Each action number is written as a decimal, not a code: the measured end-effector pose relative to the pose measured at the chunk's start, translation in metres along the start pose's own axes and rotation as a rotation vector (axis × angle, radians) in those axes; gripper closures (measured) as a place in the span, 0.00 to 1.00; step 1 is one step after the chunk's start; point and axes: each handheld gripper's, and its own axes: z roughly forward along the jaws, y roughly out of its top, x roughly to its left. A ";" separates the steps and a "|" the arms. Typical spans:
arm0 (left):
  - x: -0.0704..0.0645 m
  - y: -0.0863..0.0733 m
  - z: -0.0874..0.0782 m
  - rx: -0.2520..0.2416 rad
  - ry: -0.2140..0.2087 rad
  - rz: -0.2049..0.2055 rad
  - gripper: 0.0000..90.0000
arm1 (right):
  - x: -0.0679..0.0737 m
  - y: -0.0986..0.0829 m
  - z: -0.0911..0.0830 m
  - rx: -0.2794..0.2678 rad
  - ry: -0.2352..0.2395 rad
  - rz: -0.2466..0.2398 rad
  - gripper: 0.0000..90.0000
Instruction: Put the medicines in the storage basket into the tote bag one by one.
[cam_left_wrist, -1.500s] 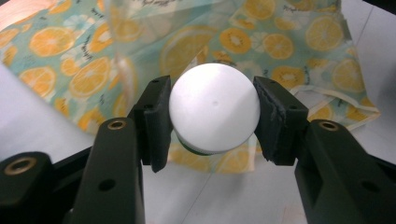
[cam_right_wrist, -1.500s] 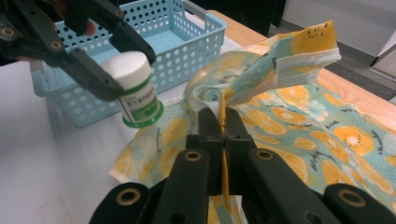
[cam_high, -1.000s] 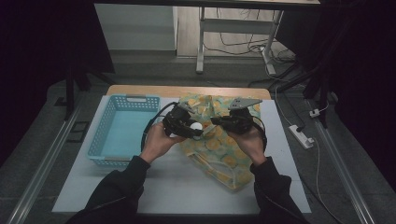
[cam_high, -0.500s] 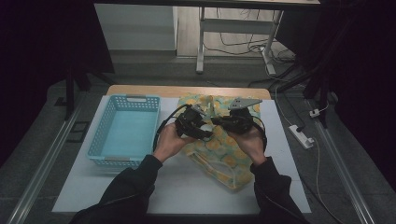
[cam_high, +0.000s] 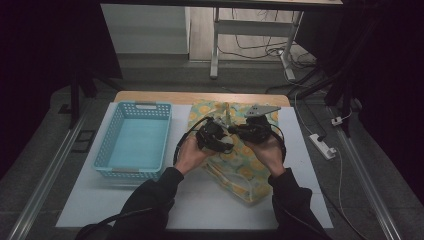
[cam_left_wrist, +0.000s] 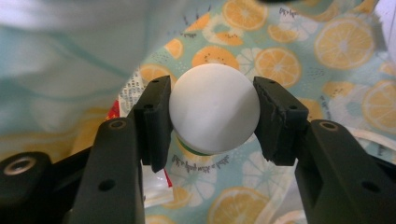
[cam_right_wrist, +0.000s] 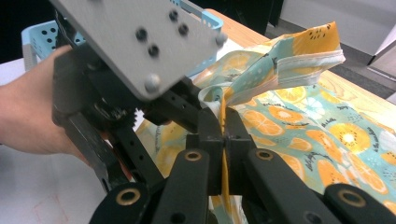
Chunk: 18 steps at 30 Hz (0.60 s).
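Orange-slice print on pale teal cloth marks the bag (cam_high: 235, 160), which lies on the white table (cam_high: 150, 210) toward its right half, its far end near the wooden far edge. Your right gripper (cam_right_wrist: 223, 135) has its jaws pressed fully together on the bag's hemmed rim (cam_right_wrist: 280, 60), lifting it so the mouth stands open. Your left gripper (cam_left_wrist: 212, 112) has its jaws part closed, clamped on both sides of a white ball-shaped cap or bottle top (cam_left_wrist: 214, 108), held just over the printed lining. Judged step: loading the white item into the bag. The next move calls for easing it deeper past the raised rim, then spreading the left jaws while the right grip holds. The blue basket (cam_high: 134, 142) sits near the table's left edge. A printed packet (cam_left_wrist: 135, 91) below the item bears fine text, too blurred to read; no brand legible.
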 end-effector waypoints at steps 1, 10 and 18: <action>0.001 -0.001 0.002 0.005 0.001 0.003 0.56 | 0.000 0.000 0.000 0.000 -0.001 0.001 1.00; 0.003 -0.004 0.019 0.009 0.006 0.003 0.56 | -0.005 -0.003 0.000 0.006 -0.023 0.007 1.00; 0.005 -0.005 0.027 0.007 0.010 0.001 0.56 | -0.013 -0.008 0.001 0.022 -0.037 0.028 1.00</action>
